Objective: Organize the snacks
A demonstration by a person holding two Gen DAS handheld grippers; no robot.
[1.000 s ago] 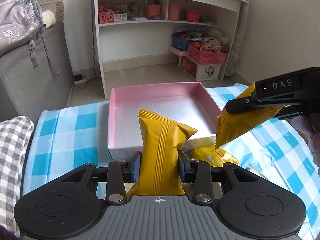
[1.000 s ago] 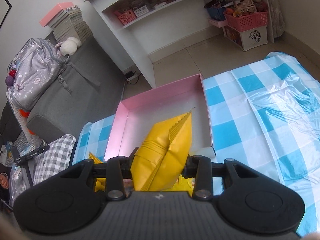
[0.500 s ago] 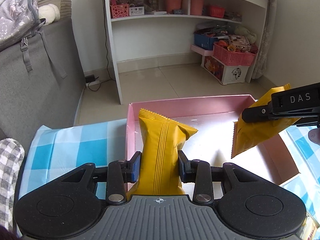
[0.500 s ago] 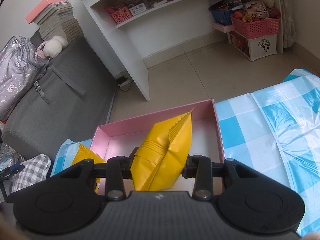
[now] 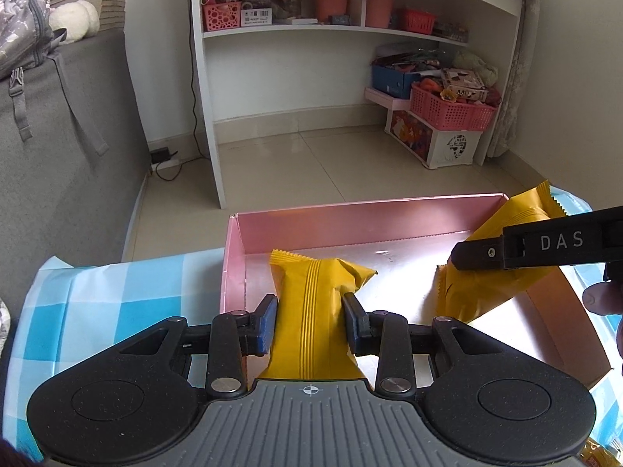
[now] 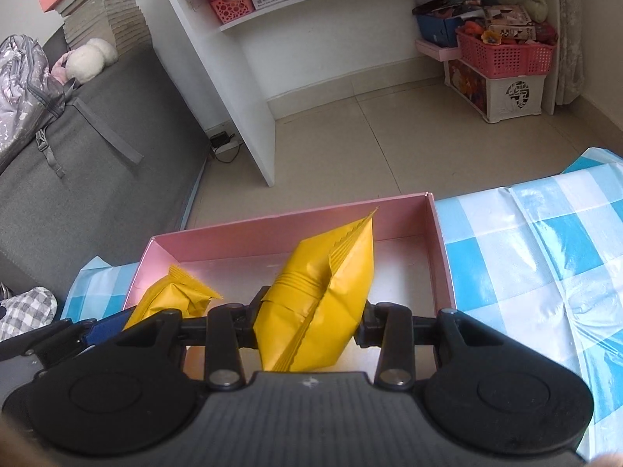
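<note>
Both wrist views close above pink box (image 5: 350, 225)

Blue-and-white checked tablecloth (image 6: 545, 257) under an open pink box (image 6: 440, 257).

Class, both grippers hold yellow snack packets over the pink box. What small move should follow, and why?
Probably lower and open the left gripper: its yellow foil snack packet already hangs above the shallow pink cardboard box, whose floor beneath looks bare.

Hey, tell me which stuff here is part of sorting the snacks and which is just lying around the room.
Job:
left gripper with its yellow snack packet
right gripper with its yellow packet
pink box

Lying about:
white shelf unit
red basket
book stack
grey backpack
</note>
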